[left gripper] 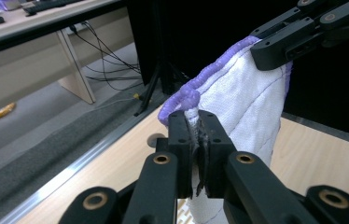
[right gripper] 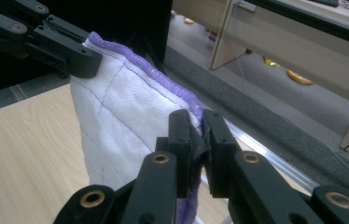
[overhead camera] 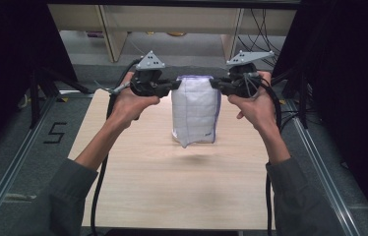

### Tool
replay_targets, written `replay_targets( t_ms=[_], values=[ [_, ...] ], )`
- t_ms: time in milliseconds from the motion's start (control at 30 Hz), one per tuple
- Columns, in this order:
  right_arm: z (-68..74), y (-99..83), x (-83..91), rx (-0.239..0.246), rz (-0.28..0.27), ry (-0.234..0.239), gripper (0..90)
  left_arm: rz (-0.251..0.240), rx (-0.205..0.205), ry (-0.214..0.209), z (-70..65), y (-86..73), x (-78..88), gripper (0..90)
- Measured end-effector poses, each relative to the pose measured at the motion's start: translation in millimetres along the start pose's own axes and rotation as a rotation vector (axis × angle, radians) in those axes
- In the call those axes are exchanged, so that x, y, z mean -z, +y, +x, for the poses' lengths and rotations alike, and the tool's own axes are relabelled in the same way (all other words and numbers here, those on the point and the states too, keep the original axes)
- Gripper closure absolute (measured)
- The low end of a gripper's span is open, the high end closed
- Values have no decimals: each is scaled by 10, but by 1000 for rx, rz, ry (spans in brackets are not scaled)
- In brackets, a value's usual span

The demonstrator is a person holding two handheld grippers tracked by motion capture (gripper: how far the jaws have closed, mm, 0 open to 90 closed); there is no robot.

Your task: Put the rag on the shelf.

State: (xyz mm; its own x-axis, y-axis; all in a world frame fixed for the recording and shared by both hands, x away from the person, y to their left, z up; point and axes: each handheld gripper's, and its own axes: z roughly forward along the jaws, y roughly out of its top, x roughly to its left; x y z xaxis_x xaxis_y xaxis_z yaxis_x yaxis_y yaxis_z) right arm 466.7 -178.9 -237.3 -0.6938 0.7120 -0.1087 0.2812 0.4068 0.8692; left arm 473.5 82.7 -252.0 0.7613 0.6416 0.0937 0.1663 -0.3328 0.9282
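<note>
White quilted cloth with purple bound edge [overhead camera: 196, 109] hangs in the air above the pale wooden surface [overhead camera: 172, 187], clear of it as far as the shadow beneath suggests. Left gripper [overhead camera: 174, 85] has its fingers [left gripper: 180, 140] clamped on one top corner of the cloth; right gripper [overhead camera: 215, 84] has its fingers [right gripper: 182, 140] clamped on the opposite top corner. The bound edge runs between the two grips. The cloth looks light and limp: it drapes and folds inward below the held edge, lower corner drooping to a point. Judged soft, not slippery, not fragile. Best hold is the thick purple binding at the corners, where the pads bite on bulk rather than thin fabric.
</note>
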Motion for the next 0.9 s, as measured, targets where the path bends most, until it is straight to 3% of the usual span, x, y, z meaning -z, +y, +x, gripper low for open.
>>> replay_targets(
  t_ms=[67, 333, 667, 900],
  values=[
    [-34, 49, -14, -2, 0, -4, 832, -9, -13, 13, 32, 37, -27, 849],
    [-213, 180, -96, -14, -24, -42, 832, -32, 11, 28, 173, 118, -193, 847],
    [-356, 172, -268, -89, -7, -22, 831, -35, 48, 47, 339, 110, -391, 846],
    [-431, 211, -357, -91, -21, -36, 831, -40, 74, 53, 457, 100, -484, 842]
  ],
)
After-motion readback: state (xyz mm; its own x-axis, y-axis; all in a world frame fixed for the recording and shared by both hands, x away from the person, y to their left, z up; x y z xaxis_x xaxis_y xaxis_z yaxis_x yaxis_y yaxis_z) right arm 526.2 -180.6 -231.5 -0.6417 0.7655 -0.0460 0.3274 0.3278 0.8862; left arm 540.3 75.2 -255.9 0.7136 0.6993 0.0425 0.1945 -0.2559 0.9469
